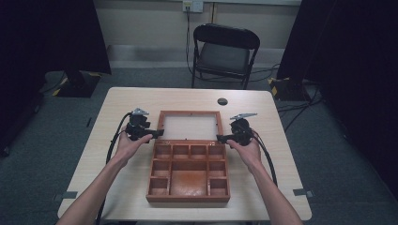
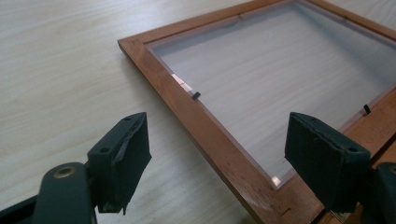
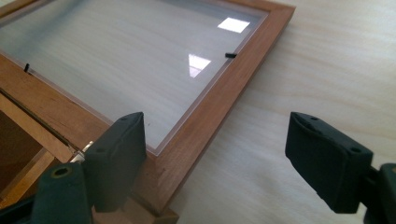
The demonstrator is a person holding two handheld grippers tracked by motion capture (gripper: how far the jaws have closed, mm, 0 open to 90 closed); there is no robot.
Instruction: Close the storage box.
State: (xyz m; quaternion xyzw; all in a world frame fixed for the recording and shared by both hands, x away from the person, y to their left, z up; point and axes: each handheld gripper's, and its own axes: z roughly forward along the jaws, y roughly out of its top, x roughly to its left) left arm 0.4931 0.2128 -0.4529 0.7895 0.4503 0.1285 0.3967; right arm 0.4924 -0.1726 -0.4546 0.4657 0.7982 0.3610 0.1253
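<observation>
A brown wooden box (image 1: 188, 171) with several empty compartments lies open on the table. Its glass-paned lid (image 1: 190, 125) lies flat behind it, hinged to the box's far edge. My left gripper (image 1: 157, 133) is open at the lid's left side, near the hinge, its jaws straddling the lid's wooden side rail (image 2: 205, 135). My right gripper (image 1: 220, 137) is open at the lid's right side, its jaws either side of that rail (image 3: 205, 126). Neither pair of jaws touches the wood. The glass pane (image 2: 280, 79) (image 3: 121, 65) shows the tabletop through it.
The light wooden table (image 1: 122, 108) has a dark cable hole (image 1: 222, 101) behind the lid. A black folding chair (image 1: 224, 54) stands beyond the far edge. Black cables (image 1: 112, 143) trail from both grippers along my forearms.
</observation>
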